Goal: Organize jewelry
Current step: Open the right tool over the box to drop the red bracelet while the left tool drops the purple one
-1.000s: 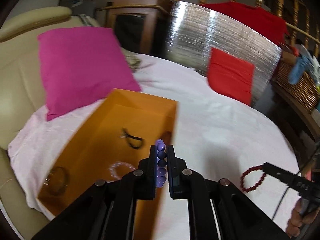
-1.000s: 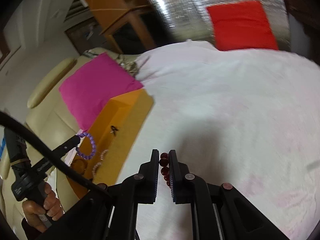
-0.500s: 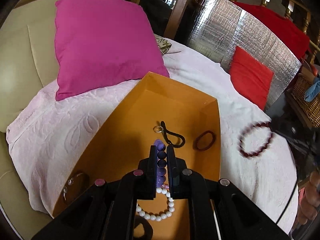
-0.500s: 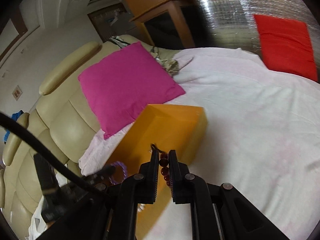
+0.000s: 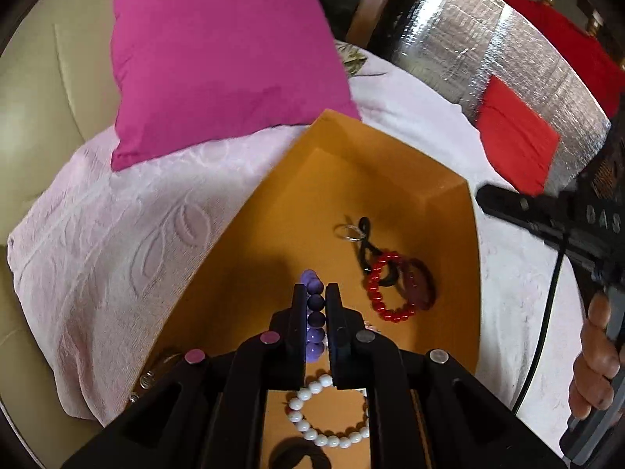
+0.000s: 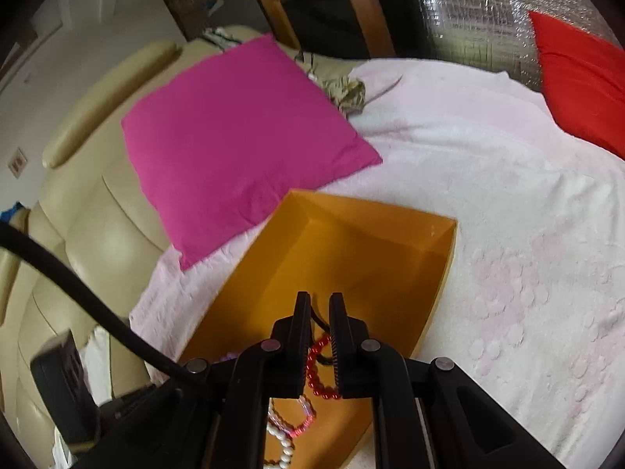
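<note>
My left gripper (image 5: 312, 289) is shut on a purple bead bracelet (image 5: 315, 338) and hovers over the open orange box (image 5: 371, 144). A red bead bracelet (image 5: 372, 282) lies on the box floor, across a black cord with a ring (image 5: 363, 242) and a dark maroon bracelet (image 5: 422, 285). A white pearl bracelet (image 5: 308, 391) lies nearer to me. In the right wrist view my right gripper (image 6: 320, 299) is above the box (image 6: 371, 234), jaws close together with nothing between the pads. The red bracelet (image 6: 312, 367) shows below through the gap.
The box sits on a pale pink cloth (image 5: 117, 242) over a beige sofa (image 5: 39, 97). A magenta cushion (image 5: 218, 51) lies just behind it. A red cushion (image 5: 511, 140) leans on a silver foil panel (image 5: 488, 47). A hand (image 5: 597, 351) grips the right gripper's handle.
Both grippers moved over the orange box. The red bracelet, which was clamped in the right gripper, now lies inside the box. The left gripper sank lower with the purple bracelet in it.
</note>
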`<state>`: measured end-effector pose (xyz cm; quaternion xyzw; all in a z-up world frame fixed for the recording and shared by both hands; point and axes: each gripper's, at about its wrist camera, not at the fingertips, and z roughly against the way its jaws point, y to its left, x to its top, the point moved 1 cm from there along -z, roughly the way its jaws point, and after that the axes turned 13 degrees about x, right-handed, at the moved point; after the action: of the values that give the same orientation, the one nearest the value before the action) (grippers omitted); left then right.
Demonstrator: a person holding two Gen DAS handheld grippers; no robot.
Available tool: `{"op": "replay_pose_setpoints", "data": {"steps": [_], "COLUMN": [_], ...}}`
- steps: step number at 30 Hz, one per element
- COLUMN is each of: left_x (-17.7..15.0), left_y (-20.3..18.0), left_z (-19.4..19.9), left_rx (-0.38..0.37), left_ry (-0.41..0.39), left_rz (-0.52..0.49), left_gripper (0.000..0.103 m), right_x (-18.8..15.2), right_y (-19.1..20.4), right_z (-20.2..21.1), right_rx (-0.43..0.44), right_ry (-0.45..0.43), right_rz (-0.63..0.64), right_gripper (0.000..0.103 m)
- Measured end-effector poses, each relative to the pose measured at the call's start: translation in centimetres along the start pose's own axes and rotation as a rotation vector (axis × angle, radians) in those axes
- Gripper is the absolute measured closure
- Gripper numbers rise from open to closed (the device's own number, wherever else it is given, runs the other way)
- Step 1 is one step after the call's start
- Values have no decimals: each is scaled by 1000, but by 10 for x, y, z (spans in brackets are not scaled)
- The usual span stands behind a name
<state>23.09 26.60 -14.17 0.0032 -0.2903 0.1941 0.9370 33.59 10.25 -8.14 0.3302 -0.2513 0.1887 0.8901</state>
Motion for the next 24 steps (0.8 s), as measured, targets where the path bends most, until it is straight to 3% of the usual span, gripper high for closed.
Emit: {"op": "replay_pose_setpoints", "data": {"steps": [4,8,10,12,24], "left_x": [-2,-3,-3,-3,3], "left_y": [1,-3,-6,-7,-1], "left_z": [-5,-12,-13,-15,-13], "left_rx": [-26,-41,-40,-39,-22], "left_ry": [30,66,74,83,61], "left_rz": [7,4,3,6,26], "left_gripper": [94,94,94,94,94], "right_x": [-9,-15,-19,-23,-29], "right_y": [-9,-14,-17,-16,-13], "right_z": [-10,-13,-20,-26,-67], "right_rx": [48,43,22,23,-150], "right_ry": [120,139,191,220,307], "right_rz": [-84,-108,-125,-125,-103], "right_gripper": [91,90,78,77,77]}}
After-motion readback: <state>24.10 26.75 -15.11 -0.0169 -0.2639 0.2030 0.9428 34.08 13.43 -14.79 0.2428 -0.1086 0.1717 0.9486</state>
